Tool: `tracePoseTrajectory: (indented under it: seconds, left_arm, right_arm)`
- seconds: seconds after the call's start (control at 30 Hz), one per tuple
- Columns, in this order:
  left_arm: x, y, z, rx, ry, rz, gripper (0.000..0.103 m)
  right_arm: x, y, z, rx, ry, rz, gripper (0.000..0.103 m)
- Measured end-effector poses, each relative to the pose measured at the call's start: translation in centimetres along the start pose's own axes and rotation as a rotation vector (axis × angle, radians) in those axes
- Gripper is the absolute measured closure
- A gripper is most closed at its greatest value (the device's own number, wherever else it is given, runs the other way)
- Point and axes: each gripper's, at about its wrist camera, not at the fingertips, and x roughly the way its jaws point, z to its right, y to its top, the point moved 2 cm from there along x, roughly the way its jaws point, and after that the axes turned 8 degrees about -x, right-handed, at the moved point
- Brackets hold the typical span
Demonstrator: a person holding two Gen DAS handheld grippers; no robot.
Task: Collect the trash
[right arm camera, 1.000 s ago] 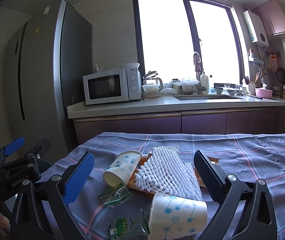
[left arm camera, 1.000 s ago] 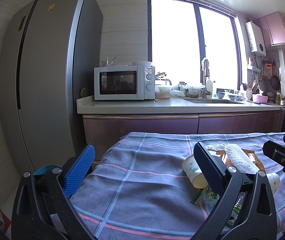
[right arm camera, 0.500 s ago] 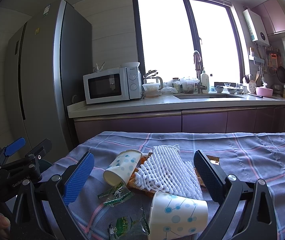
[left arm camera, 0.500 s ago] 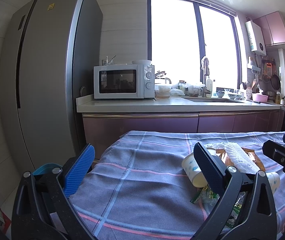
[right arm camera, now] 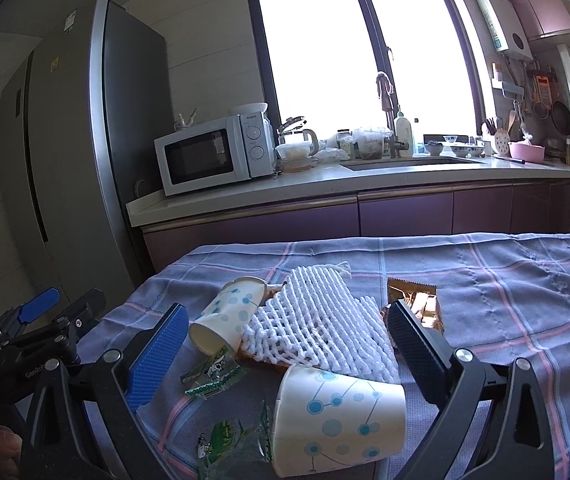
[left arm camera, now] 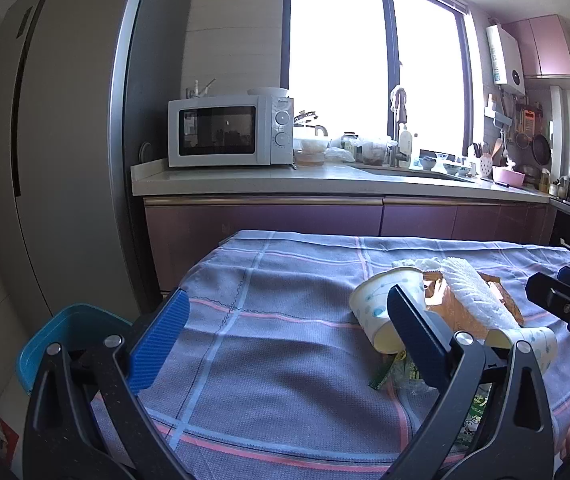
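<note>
White foam fruit net (right arm camera: 321, 332) lay over brown wrapper (right arm camera: 417, 304) mid surface (right arm camera: 505, 280), two dotted paper cups (right arm camera: 227, 318) (right arm camera: 339, 420) tipped beside it, green wrappers (right arm camera: 211, 370) near; right claw (right arm camera: 283, 354) wide above the pile, left claw (left arm camera: 285, 334) wide, empty

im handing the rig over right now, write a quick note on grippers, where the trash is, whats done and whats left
Left gripper: open, empty, over bare blue plaid tablecloth.
Right gripper: open, empty, over the pile.
Trash, all on the cloth: two dotted paper cups on their sides, white foam net sleeve, brown foil wrapper, green wrappers.
Teal bin: beside the table's left edge.
Done: nothing picked up.
Left: everything.
</note>
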Motion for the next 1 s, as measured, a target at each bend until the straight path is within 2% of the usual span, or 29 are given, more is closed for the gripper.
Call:
tracePoseTrajectory:
  seconds: [0.17,0.4,0.53,0.67,0.77,0.83,0.93,1.0]
  left_arm:
    - [1.4,-1.0,1.4,0.036,-0.09,-0.075,0.006]
    - [3.0,-3.2,4.5,0.116,-0.218,-0.165,0.006]
    - [4.3,-4.2,5.4,0.109,-0.28,-0.236,0.006]
    - [5.5,-5.0,6.1,0.11,-0.303,-0.298,0.017]
    - [6.5,-5.6,6.2,0.108,-0.32,-0.36,0.031]
    - [7.0,-6.1,6.3,0.102,-0.334,-0.392,0.036]
    - [7.9,-6.8,6.6,0.101,-0.339,-0.428,0.051]
    - [8.2,-7.0,6.5,0.082,-0.356,-0.46,0.068]
  right_arm:
    - [0.3,-0.9,1.4,0.013,0.0,-0.039,0.007]
    - [0.1,-3.6,4.6,0.098,0.0,-0.148,0.007]
    - [-0.3,-4.5,4.5,0.097,0.006,-0.172,0.007]
    - [-0.3,-4.6,3.2,0.052,0.017,-0.187,0.007]
    - [0.3,-4.9,3.0,0.056,0.021,-0.212,0.007]
    - [0.5,-5.2,3.1,0.062,0.012,-0.228,0.007]
    - [0.6,-5.3,3.5,0.072,0.01,-0.235,0.012]
    - [0.7,-5.5,3.7,0.083,0.02,-0.242,0.02]
